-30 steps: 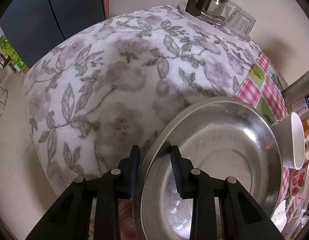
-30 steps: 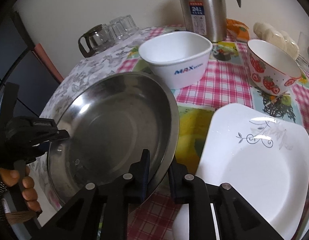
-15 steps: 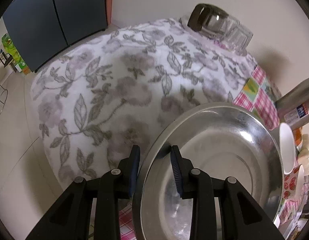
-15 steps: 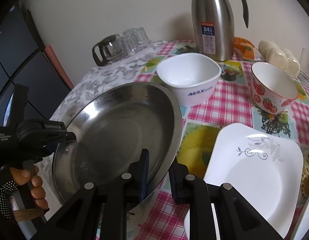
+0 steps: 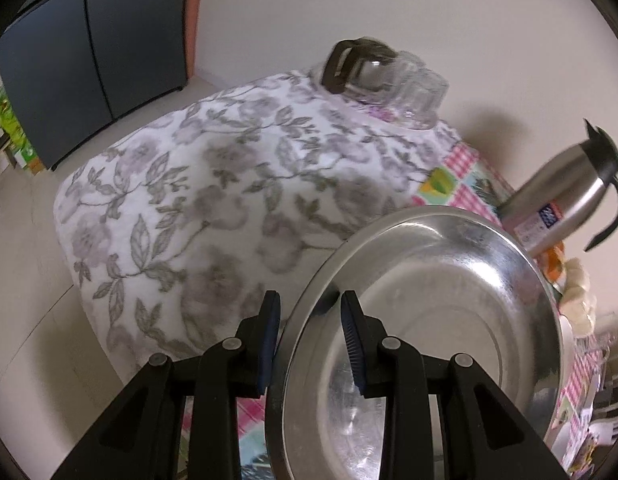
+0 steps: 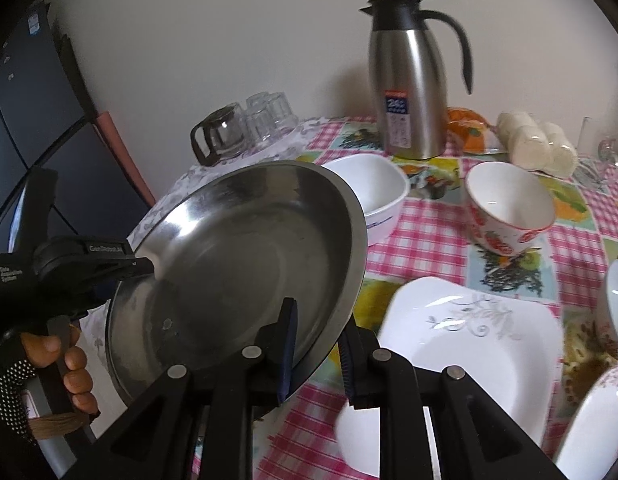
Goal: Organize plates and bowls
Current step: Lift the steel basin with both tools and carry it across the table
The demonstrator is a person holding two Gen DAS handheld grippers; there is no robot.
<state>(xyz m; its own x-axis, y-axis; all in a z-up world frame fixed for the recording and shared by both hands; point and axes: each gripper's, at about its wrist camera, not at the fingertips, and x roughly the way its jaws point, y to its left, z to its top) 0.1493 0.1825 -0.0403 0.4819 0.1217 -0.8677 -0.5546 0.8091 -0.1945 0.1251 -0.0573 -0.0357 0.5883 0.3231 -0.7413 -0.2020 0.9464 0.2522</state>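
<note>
Right wrist view: steel plate (image 6: 245, 264) held tilted above tabletop (image 6: 429, 236), left of white square plate (image 6: 465, 344); right tool (image 6: 317, 354) clamping near rim, left tool (image 5: 309, 340) clamping left rim.

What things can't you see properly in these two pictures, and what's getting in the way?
- Left wrist view: the white bowls and plates lie hidden behind the raised steel plate.
- Right wrist view: the plain white bowl is partly covered by the steel plate's rim.
- Right wrist view: the floral dish at bottom right is cut off by the picture edge.
- Both views: the flask label print is too small and blurred to read.
</note>
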